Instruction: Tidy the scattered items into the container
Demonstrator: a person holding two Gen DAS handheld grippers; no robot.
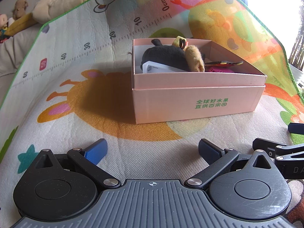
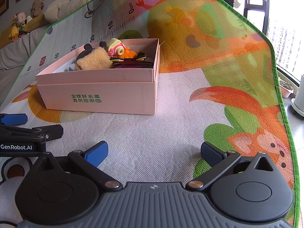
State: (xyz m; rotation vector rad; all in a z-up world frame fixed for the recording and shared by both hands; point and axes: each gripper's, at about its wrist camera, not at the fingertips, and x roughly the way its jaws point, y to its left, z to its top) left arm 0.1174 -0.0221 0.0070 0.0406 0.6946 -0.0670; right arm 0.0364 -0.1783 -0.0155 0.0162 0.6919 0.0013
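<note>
A pink cardboard box [image 1: 197,102] [image 2: 98,96] with green lettering stands on the colourful play mat. Inside it lie a black plush toy [image 1: 163,55], a tan plush piece [image 1: 195,58] [image 2: 93,60], a white flat case [image 1: 157,67], a cream toy camera [image 2: 115,46], an orange toy [image 2: 129,54] and a flat black-and-yellow piece [image 2: 131,59]. My left gripper [image 1: 152,152] hovers low over the mat in front of the box, open and holding nothing. My right gripper [image 2: 153,153] is open too, to the right of the box and just beside the left gripper [image 2: 13,119].
The play mat [image 2: 190,104] with its printed ruler scale [image 1: 85,49] covers the floor; its green edge curves along the right. Plush toys [image 2: 19,24] and a beige cushion [image 1: 57,1] sit on a sofa at the far left. A window and plant pots [image 2: 285,89] lie right.
</note>
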